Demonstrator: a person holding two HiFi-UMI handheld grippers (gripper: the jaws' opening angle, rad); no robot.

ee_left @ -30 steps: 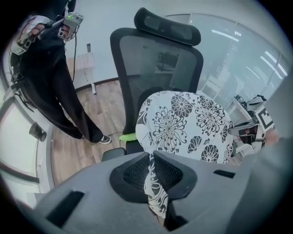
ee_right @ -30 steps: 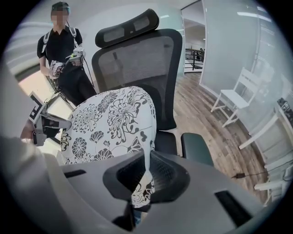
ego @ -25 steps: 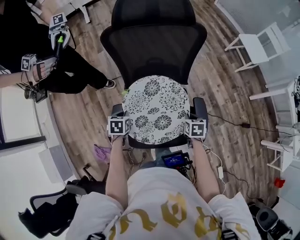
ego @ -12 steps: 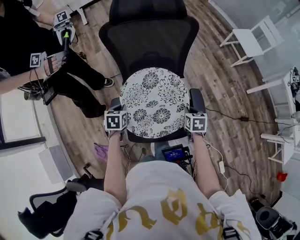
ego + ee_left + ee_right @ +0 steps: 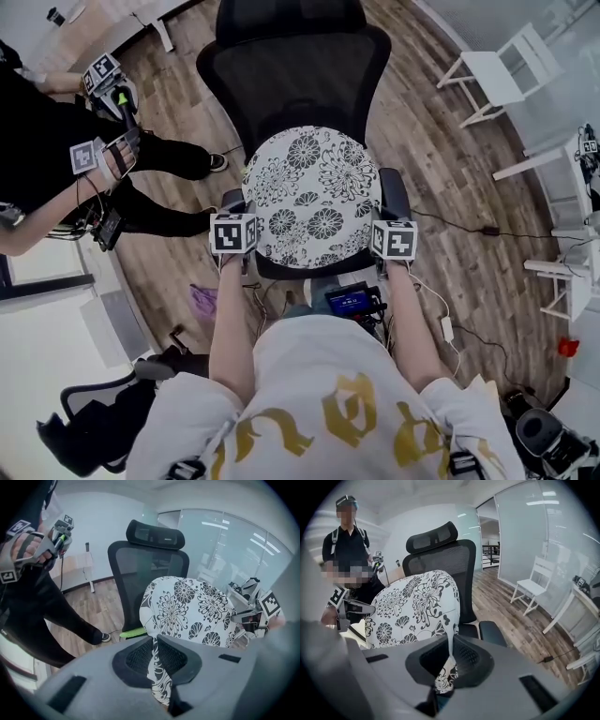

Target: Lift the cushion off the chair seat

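Cushion (image 5: 314, 197) higher, between left gripper (image 5: 154, 656), right gripper (image 5: 449, 660).

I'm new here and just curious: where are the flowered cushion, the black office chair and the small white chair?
flowered cushion (image 5: 314, 192), head view, middle of its patterned top.
black office chair (image 5: 292, 80), head view, on its mesh backrest.
white chair (image 5: 495, 81), head view, on its seat.
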